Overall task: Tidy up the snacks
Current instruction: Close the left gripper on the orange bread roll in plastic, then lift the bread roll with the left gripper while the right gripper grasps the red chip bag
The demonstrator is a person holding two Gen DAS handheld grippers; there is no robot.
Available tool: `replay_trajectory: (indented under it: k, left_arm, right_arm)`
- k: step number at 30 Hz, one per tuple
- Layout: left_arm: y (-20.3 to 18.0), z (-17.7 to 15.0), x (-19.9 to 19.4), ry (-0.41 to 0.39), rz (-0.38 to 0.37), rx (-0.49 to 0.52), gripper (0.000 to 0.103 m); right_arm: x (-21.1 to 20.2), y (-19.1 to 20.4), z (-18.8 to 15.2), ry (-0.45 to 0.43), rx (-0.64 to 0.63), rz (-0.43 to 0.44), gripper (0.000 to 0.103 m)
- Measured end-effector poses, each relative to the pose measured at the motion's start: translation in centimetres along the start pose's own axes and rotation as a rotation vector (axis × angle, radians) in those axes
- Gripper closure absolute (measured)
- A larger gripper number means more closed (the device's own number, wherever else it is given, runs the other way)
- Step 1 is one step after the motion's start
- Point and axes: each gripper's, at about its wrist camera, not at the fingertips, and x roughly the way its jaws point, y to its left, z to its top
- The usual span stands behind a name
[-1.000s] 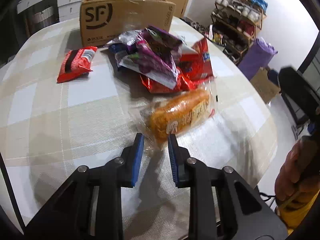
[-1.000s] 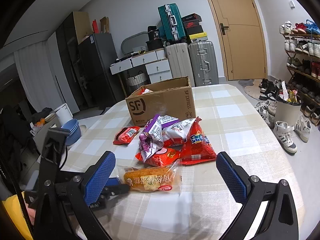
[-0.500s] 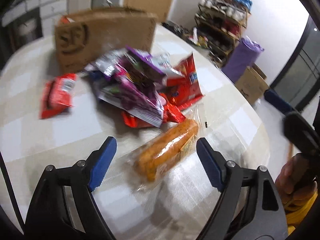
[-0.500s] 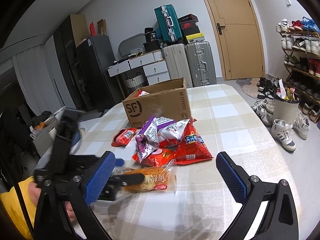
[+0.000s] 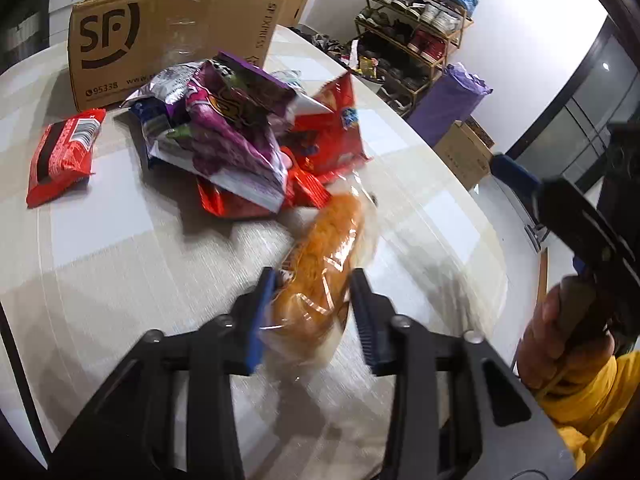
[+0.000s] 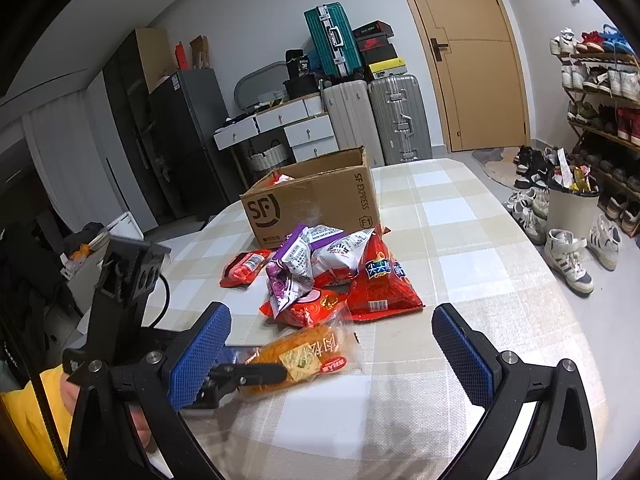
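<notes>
Snacks lie heaped in the middle of your bench (image 6: 460,216), and one of them, the bread roll in clear wrap (image 5: 320,272), sits at the near edge of the heap. Your left gripper (image 5: 312,312) has just been closing, and its blue pads now press the near end of that bread roll from both sides. Your right gripper (image 6: 328,352) hangs released, jaws wide, with nothing between them. Beyond the roll you see purple bags (image 6: 296,264) stacked on red bags (image 6: 380,280), a small red packet (image 5: 60,156) lying apart from them, and the cardboard box (image 6: 316,200) standing open behind.
</notes>
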Motion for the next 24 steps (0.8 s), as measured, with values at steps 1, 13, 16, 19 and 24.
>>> replay_trajectory:
  k: [1, 13, 16, 19, 24]
  left_arm:
    - [-0.1, -0.3, -0.2, 0.001, -0.001, 0.004, 0.073]
    - [-2.2, -1.6, -1.2, -0.003, 0.028, 0.05, 0.074]
    - [-2.2, -0.9, -0.6, 0.008, 0.027, 0.059, 0.071]
    - [-2.7, 0.0, 0.2, 0.026, 0.018, 0.085, 0.071]
    - [-3.3, 0.6, 1.2, 0.034, 0.004, 0.1, 0.071]
  right_arm:
    - [-0.1, 0.0, 0.0, -0.001, 0.0, 0.0, 0.001]
    - [-0.7, 0.2, 0.1, -0.002, 0.007, -0.002, 0.001]
    - [-0.8, 0.2, 0.1, -0.003, 0.007, -0.005, 0.001]
    - [-0.9, 0.0, 0.1, -0.004, 0.016, -0.009, 0.001]
    - [-0.9, -0.6, -0.1, -0.002, 0.032, -0.013, 0.001]
